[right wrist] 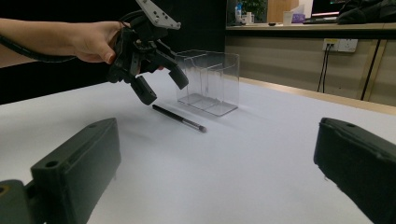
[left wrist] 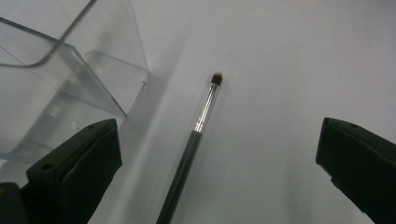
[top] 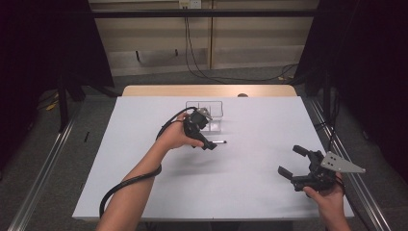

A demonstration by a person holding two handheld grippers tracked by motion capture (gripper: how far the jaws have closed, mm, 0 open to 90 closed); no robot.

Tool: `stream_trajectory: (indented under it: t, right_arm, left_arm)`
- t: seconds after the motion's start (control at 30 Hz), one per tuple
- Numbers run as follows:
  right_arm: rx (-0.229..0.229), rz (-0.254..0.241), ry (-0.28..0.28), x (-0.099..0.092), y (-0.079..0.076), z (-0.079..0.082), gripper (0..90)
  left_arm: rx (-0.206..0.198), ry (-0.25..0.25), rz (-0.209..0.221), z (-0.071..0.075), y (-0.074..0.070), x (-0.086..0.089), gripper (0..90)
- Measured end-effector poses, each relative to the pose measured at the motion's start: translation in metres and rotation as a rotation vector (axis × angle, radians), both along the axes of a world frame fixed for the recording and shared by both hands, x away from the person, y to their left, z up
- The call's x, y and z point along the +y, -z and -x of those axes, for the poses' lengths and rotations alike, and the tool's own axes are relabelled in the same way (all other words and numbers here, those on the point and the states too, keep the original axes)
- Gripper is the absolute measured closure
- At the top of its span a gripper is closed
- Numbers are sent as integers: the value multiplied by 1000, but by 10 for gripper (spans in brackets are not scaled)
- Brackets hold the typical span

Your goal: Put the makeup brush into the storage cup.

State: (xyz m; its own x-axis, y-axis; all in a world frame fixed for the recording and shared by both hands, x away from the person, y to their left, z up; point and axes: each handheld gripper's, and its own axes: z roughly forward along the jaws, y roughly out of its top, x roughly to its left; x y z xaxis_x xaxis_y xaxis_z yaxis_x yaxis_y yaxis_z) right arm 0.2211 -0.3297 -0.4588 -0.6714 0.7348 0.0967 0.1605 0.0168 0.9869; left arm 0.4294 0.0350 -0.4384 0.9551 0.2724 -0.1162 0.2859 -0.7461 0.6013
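Thin black brush (left wrist: 196, 135) lies flat on white table (top: 250, 183), just beside clear plastic organizer box (right wrist: 208, 81), no readable labels. Left gripper (right wrist: 161, 86) hovers above brush handle end, jaws apart, brush between them, not touching. Right gripper (top: 294, 162) well apart at table's right edge, jaws spread, empty.

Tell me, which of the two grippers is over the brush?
The left gripper, open above the brush beside the clear box; the right gripper sits far off.

bright table | dark surround | soft shadows | near fingers blurred
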Motion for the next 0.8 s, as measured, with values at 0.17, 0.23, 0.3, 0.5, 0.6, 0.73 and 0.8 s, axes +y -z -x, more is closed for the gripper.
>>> stream_trajectory:
  t: [0.17,0.23,0.3,0.5,0.6,0.73,0.8]
  right_arm:
    - [0,1,1,0,0,0,5]
    - [-1,1,1,0,0,0,5]
    - [-2,2,1,0,0,0,5]
    - [-4,-3,5,-1,-1,0,5]
    - [-3,-3,5,-1,-1,1,5]
    - [-4,-2,5,-1,-1,1,5]
    - [-1,-2,4,-1,0,0,5]
  left_arm:
    - [-4,17,-26,0,0,-1,44]
    - [8,19,-25,0,0,-1,102]
    - [-4,33,-45,0,-1,-2,147]
    - [3,58,-66,-1,-3,-3,289]
    - [11,87,-90,-2,-3,-4,342]
    - [-3,123,-88,-1,-1,-5,382]
    - [-5,128,-102,-1,-1,-6,417]
